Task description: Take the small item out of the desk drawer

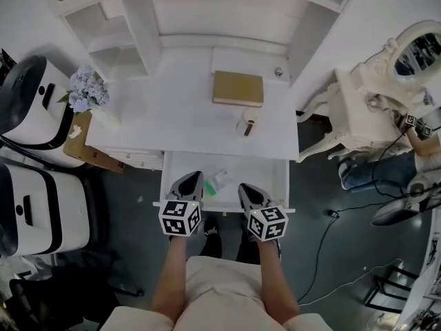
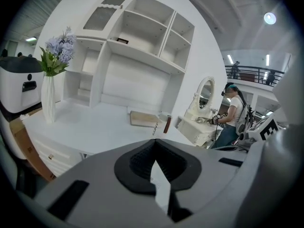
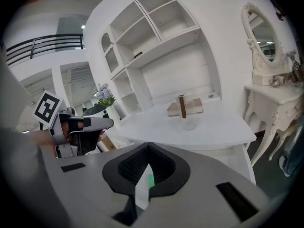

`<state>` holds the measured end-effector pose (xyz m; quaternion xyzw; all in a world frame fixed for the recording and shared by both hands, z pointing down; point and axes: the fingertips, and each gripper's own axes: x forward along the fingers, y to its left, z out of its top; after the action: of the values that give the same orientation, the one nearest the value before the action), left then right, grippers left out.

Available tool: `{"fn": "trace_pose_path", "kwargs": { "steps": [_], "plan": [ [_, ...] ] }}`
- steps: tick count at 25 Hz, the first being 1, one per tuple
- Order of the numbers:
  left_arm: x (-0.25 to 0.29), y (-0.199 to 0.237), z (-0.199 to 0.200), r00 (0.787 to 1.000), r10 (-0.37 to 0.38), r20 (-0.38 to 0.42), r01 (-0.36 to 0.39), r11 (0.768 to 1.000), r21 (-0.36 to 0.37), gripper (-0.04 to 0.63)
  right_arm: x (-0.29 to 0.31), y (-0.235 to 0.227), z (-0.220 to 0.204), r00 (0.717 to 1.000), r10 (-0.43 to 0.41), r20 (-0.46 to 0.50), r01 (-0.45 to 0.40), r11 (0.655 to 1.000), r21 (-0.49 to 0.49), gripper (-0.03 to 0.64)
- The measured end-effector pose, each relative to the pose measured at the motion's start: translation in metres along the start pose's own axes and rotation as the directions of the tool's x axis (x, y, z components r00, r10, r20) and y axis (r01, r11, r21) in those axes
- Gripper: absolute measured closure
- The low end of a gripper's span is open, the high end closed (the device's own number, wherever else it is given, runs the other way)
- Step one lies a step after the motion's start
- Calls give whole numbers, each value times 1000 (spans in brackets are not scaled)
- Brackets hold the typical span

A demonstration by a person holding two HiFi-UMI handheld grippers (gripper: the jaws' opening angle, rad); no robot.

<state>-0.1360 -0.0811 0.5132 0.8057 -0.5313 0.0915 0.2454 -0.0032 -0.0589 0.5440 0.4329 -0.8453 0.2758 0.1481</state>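
Head view, centre: our left gripper [image 1: 195,176] and right gripper [image 1: 245,187], pressed together empty, may shove the small item [image 1: 218,181] away.

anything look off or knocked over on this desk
Nothing stands out. The vase stands upright on the desk, the book lies flat, and the drawer is open with a small green-marked item lying inside. Nothing is spilled.

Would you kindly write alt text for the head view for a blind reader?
The left claw and right claw hover side by side over the open drawer of a white desk, a small green item between them.
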Motion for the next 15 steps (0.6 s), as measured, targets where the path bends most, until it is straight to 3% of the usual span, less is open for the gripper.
{"fn": "trace_pose_path", "kwargs": {
  "steps": [9, 15],
  "plan": [
    [23, 0, -19, 996, 48, -73, -45, 998, 52, 580, 22, -25, 1, 993, 77, -94, -84, 994, -69, 592],
    [40, -8, -43, 987, 8, -159, 11, 993, 116, 580, 18, -35, -3, 983, 106, -150, -126, 984, -126, 592]
  ]
}}
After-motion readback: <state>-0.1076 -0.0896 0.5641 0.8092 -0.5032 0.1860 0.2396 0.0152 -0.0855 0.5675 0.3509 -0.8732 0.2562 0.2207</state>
